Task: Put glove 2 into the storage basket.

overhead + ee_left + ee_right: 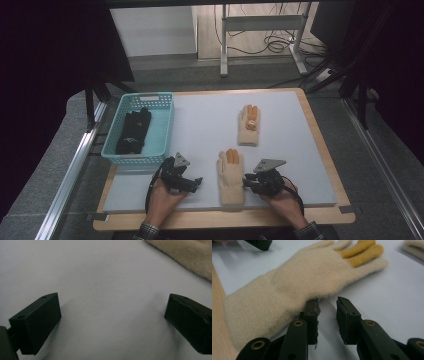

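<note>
While the near cream glove (231, 177) lies cuff-near, fingers-far between both hands, the right gripper (327, 305) sits just right of its cuff edge, jaws narrowed but holding nothing, and the left gripper (110, 312) gapes wide and empty over bare table.

In the left gripper view, the cream glove (185, 257) beyond the right jaw is cut off by the top and right edges, so just a corner of it is seen. In the right gripper view, the second glove (414, 248) far ahead is cut by the right edge. The left gripper (259, 243) beyond the glove's cuff is cut by the top edge. In the high view, the dark item (134, 131) in the basket (167, 125) is too small to tell what it is.
</note>
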The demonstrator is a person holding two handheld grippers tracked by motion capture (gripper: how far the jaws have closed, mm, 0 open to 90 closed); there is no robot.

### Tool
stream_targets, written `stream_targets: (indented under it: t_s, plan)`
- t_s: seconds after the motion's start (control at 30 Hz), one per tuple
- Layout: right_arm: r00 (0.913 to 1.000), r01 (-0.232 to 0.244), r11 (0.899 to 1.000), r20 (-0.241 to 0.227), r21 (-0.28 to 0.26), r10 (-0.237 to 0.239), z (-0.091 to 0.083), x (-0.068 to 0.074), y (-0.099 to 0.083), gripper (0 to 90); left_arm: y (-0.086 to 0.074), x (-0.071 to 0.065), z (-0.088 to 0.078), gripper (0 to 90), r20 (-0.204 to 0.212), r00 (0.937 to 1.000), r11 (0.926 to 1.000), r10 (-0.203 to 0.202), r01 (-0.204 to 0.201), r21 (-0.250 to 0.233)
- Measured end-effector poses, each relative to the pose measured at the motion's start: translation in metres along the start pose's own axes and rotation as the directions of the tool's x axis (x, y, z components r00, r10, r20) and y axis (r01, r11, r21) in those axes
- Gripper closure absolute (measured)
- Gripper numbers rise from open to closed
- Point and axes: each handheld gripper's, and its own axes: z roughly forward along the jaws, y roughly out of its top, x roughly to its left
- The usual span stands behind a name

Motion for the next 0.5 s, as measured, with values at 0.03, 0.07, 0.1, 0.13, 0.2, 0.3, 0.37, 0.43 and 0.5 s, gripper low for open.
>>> stream_targets:
  t_s: [0.03, 0.07, 0.1, 0.13, 0.2, 0.3, 0.37, 0.43, 0.5]
  plan:
    - [1.0, 0.008, 1.0, 0.003, -0.002, -0.008, 0.0, 0.0, 0.001, 68.5, 0.0, 0.0, 0.0, 1.0, 0.0, 1.0, 1.0, 0.0, 0.0, 0.0]
    - [0.9999, 0.007, 1.0, 0.015, -0.006, -0.007, -0.001, -0.001, 0.002, 67.7, 0.0, 0.0, 0.0, 1.0, 0.0, 1.0, 1.0, 0.0, 0.0, 0.0]
    - [0.9997, 0.0, 1.0, 0.024, -0.011, 0.0, -0.002, -0.005, 0.003, 66.9, 0.0, 0.0, 0.0, 1.0, 0.0, 1.0, 1.0, 0.0, 0.0, 0.0]
    - [0.9994, -0.013, 1.0, 0.031, -0.021, 0.014, -0.004, -0.009, 0.004, 66.2, 0.0, 0.0, 0.0, 1.0, 0.0, 1.0, 1.0, 0.0, 0.0, 0.0]
    - [0.9981, -0.036, 0.999, 0.049, -0.037, 0.038, -0.007, -0.018, 0.005, 64.0, 0.0, 0.0, 0.0, 1.0, 0.0, 1.0, 1.0, 0.0, 0.0, 0.0]
    - [0.991, -0.086, 0.994, 0.097, -0.069, 0.092, -0.012, -0.043, 0.009, 56.7, 0.0, 0.0, 0.0, 1.0, 0.0, 1.0, 1.0, 0.0, 0.0, 0.0]
    - [0.9889, -0.094, 0.993, 0.109, -0.074, 0.102, -0.013, -0.05, 0.011, 55.8, 0.0, 0.0, 0.0, 1.0, 0.0, 1.0, 1.0, 0.0, 0.0, 0.001]
    - [0.9821, -0.125, 0.987, 0.129, -0.099, 0.138, -0.012, -0.071, 0.019, 51.4, 0.0, 0.0, 0.0, 1.0, 0.0, 1.0, 1.0, 0.0, 0.0, 0.0]
    - [0.9808, -0.129, 0.986, 0.133, -0.104, 0.143, -0.012, -0.076, 0.021, 50.5, 0.0, 0.0, 0.0, 1.0, 0.001, 1.0, 1.0, 0.0, 0.0, 0.0]
